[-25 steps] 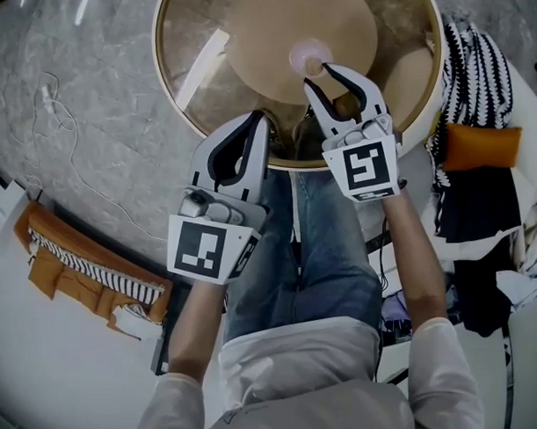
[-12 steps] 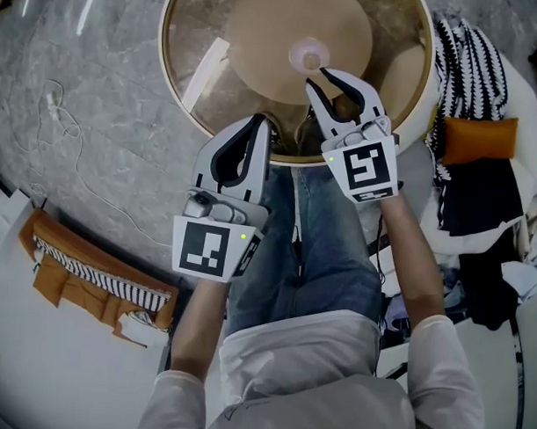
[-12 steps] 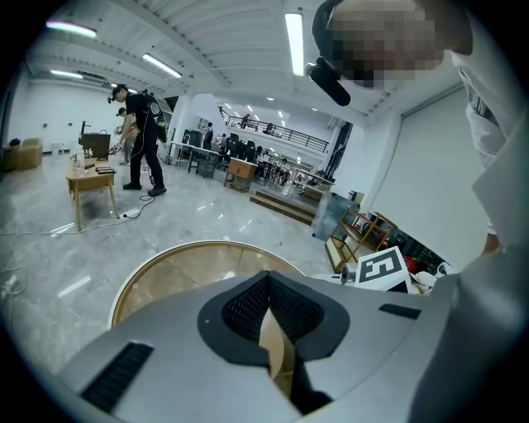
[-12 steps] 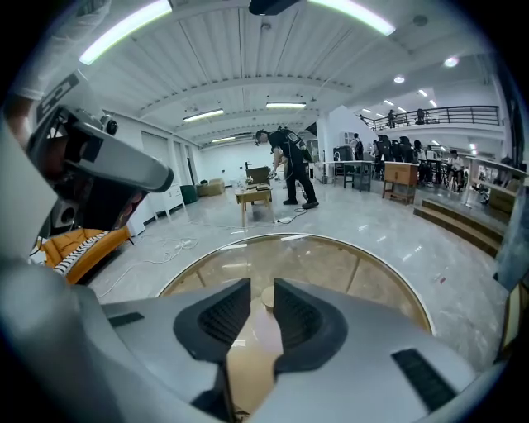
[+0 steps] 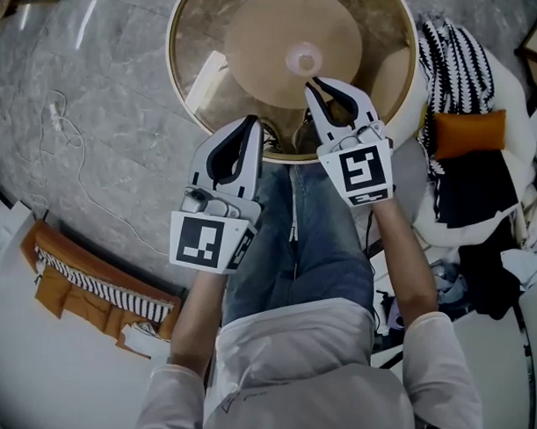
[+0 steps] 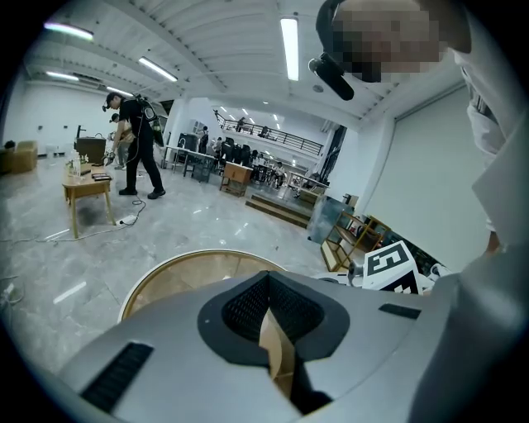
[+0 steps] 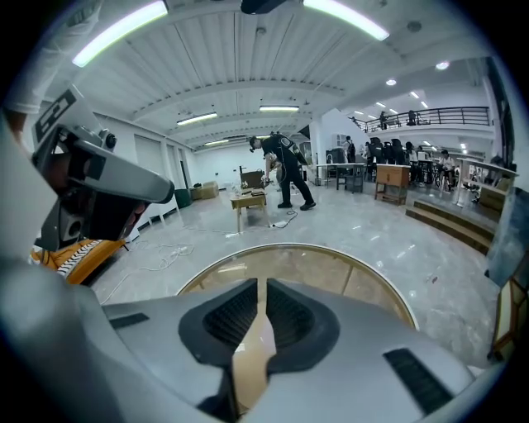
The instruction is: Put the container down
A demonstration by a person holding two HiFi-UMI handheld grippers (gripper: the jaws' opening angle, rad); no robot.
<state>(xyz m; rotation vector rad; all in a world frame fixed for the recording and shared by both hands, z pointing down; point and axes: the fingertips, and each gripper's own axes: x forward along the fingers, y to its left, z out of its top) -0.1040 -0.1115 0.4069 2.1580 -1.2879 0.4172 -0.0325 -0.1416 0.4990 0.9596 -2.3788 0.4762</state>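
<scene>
Container (image 5: 305,58): small, round, translucent pink, upright on the glass table (image 5: 200,26), just beyond your right gripper (image 5: 318,82), whose empty jaws have just been closing to a slit; your left gripper (image 5: 251,121) is closed on nothing.

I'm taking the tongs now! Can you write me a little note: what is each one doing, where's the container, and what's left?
Left tongs: shut, empty, by the round table, at its near edge.
Right tongs: have just been closing, only a thin gap now, nothing between them.
Container: standing on the table just beyond the right tongs, untouched.
Done: container is down.
To do: probably nothing; just draw back.
</scene>
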